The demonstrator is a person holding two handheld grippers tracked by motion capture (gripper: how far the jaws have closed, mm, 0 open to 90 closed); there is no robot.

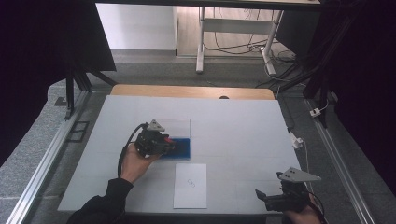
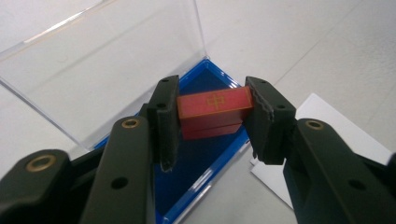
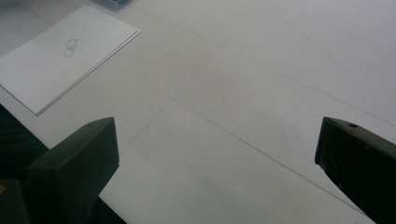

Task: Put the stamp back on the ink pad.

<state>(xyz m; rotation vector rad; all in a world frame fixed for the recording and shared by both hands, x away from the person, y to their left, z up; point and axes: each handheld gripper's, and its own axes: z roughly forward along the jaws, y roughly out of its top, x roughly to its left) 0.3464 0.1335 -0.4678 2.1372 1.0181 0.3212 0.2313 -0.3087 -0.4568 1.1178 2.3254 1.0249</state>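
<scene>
Red block pinched over the blue tray

High view: the left gripper (image 1: 169, 143) hangs at the blue tray (image 1: 183, 148); the right gripper (image 1: 261, 196) sits at the table's near edge.

Left gripper view: its jaws clamp the red block (image 2: 213, 112) above the tray.

Right gripper view: jaws spread wide over bare table, white paper (image 3: 65, 53) nearby.

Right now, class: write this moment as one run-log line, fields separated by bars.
left hand-held gripper: shut on red block | above blue tray, clear lid open | right hand-held gripper: open, empty

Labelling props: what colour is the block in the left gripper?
Red block with a gold mark on top; clearest in the left gripper view.
</scene>
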